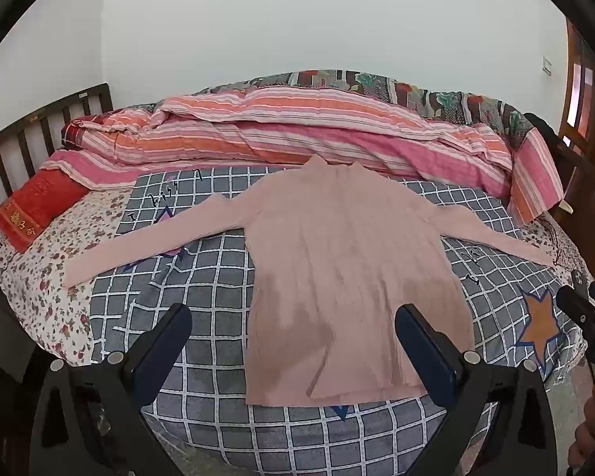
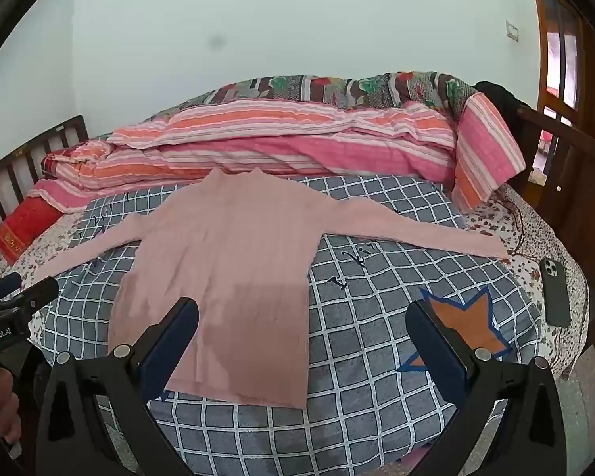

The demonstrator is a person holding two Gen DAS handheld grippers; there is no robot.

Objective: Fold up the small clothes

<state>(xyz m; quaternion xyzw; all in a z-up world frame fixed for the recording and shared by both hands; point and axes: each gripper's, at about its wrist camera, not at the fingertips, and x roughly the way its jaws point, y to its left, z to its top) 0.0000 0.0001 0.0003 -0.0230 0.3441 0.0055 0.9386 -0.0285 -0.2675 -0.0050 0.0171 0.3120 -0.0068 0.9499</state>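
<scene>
One pink long-sleeved top, flat on one checked blanket; one phone; left gripper, right gripper, both gaping, empty.

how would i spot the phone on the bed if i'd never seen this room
Start at the grey checked blanket. Go past its orange star patch to the floral sheet at the bed's right edge. The dark grey smartphone lies there, the only hard, plain object.
</scene>
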